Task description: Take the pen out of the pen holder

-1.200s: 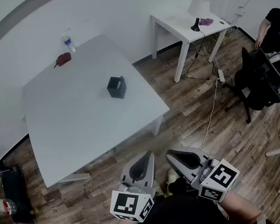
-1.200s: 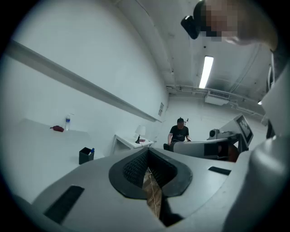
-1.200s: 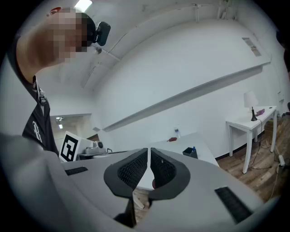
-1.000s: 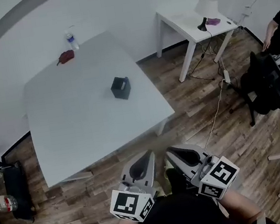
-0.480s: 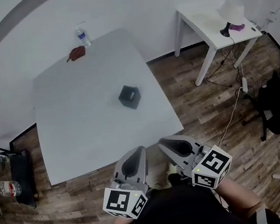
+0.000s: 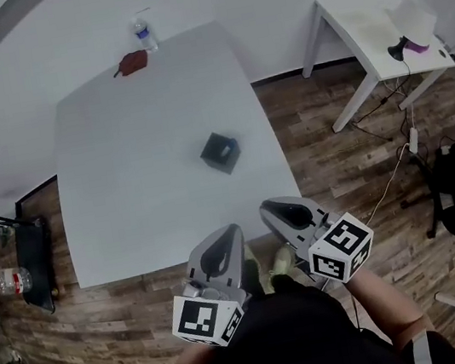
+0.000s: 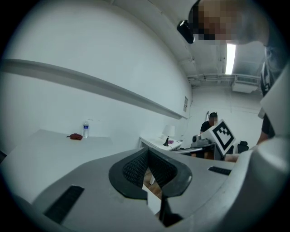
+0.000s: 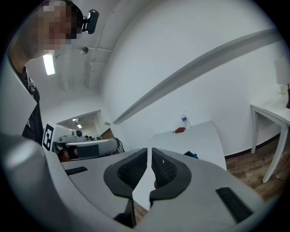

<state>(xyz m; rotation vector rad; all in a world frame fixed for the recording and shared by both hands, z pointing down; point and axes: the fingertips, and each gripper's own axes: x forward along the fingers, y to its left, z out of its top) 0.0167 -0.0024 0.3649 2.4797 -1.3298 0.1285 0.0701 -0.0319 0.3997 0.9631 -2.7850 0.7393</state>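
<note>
Looking down from the head view, I see the white table [image 6: 123, 177] ahead of me and both grippers short of its near edge, over the wooden floor [image 6: 326, 152]. The left gripper [image 6: 229, 235] has its jaws brought together with nothing between them; in the left gripper view [image 7: 147, 152] the ribbed pads meet at the tips. The right gripper [image 6: 269, 210] is closed too: in its own view [image 8: 149, 152] only a thin slit shows between the pads, and nothing sits in it.

The dark, square pen holder [image 6: 221, 152] stands upright near the middle of the table, toward its right side, well apart from both grippers. In the right gripper view it peeks over the right jaw [image 8: 190, 155] with a bit of blue at its top; I cannot make out the pen itself.

At the far edge of the table a water bottle [image 6: 144, 35] stands beside a small red pouch [image 6: 134, 61]. A smaller white side table [image 6: 367, 32] with a lamp [image 6: 403, 33] stands off to the right.
</note>
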